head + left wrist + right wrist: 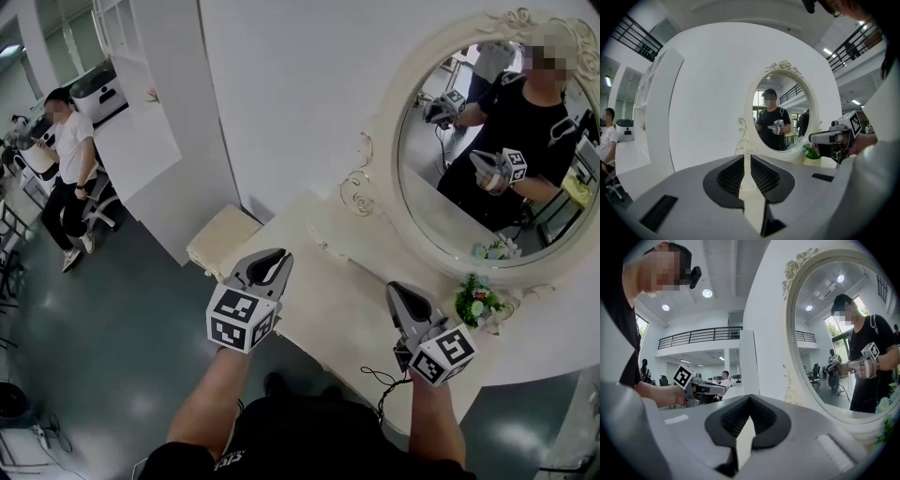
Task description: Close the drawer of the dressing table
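Observation:
The cream dressing table (pixel 323 272) with its oval mirror (pixel 441 202) stands right in front of me. Its drawer is not seen in any view; my body and the tabletop's front edge hide that side. My left gripper (pixel 278 255) hovers over the table's left end, its jaws a narrow slit apart with nothing between them (pixel 746 157). The right gripper (pixel 393 287) hangs over the table's right part, beside the mirror (pixel 843 333), its jaws meeting at the tips (pixel 750 399) and empty. Each gripper shows in the other's view: the right gripper (pixel 830 138) and the left gripper (pixel 710 389).
A small pot of flowers (pixel 479 301) stands on the tabletop at the mirror's foot, close to the right gripper. A padded stool (pixel 223 240) sits at the table's left end against the white wall. A person (pixel 71 173) sits far off at the left. A cable (pixel 379 381) hangs below my right hand.

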A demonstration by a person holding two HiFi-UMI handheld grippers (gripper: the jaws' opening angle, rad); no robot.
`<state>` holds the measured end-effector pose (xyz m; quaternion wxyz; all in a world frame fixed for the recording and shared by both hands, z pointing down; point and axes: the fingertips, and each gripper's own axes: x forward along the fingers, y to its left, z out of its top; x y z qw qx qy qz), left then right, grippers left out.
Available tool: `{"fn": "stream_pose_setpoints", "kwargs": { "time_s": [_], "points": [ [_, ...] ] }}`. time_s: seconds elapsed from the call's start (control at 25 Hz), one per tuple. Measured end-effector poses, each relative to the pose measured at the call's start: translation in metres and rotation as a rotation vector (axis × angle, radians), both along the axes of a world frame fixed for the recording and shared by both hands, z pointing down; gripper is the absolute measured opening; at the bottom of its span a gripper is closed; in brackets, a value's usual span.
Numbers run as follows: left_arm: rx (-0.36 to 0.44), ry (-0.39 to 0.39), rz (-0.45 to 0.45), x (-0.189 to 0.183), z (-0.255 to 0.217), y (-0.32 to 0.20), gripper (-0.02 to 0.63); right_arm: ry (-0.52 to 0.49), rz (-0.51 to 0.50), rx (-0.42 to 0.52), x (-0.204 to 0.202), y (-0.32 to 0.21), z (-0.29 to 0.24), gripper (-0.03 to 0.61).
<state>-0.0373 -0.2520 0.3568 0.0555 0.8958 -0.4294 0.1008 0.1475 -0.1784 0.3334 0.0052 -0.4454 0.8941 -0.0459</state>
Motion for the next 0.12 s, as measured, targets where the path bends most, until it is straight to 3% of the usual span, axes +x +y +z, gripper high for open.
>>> {"fn": "stream_pose_setpoints", "kwargs": {
  "time_s": [0.12],
  "points": [
    [-0.003,0.001,0.002,-0.0017,0.0013,0.0010,0.044,-0.010,0.000,0.000,-0.0022,-0.0001,0.0011,0.008]
  ]
}}
